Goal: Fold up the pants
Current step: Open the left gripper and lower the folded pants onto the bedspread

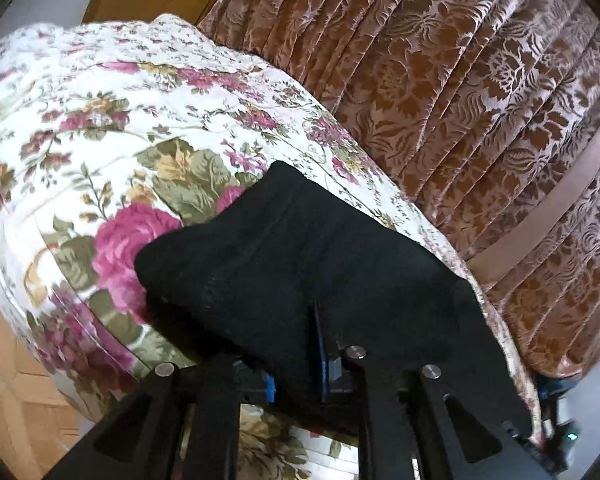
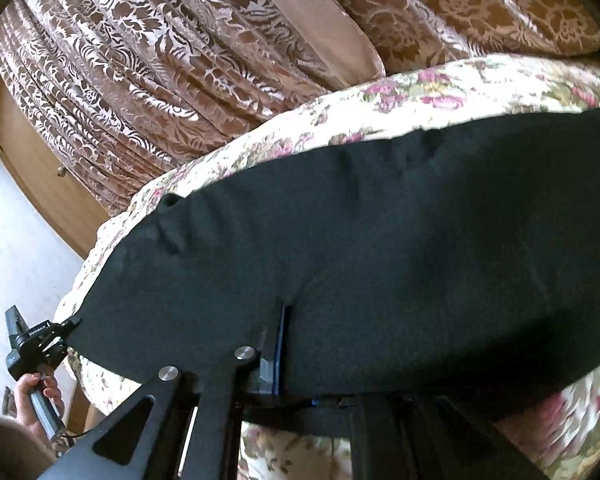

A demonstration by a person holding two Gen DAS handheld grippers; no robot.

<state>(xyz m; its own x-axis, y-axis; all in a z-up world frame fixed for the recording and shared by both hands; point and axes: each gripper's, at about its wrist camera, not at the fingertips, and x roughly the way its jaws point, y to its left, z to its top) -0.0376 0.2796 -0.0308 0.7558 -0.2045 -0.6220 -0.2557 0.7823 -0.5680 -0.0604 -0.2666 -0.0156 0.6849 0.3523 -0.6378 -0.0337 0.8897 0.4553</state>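
Observation:
The black pants (image 2: 380, 240) lie stretched across a floral bedspread (image 2: 440, 88). My right gripper (image 2: 290, 320) is shut on the near edge of the pants, with the cloth draped over its fingers. My left gripper (image 1: 306, 320) is shut on the pants (image 1: 292, 256) at another part of the edge, its fingers mostly hidden under cloth. In the right wrist view the left gripper (image 2: 70, 326) shows at far left, clamped on the pants' end, held by a hand (image 2: 32, 396).
The floral bedspread (image 1: 120, 140) covers the bed. A brown patterned curtain (image 1: 480, 100) hangs behind the bed; it also shows in the right wrist view (image 2: 160, 60). Wooden furniture (image 2: 40, 176) stands at left. Parquet floor (image 1: 12, 380) lies beside the bed.

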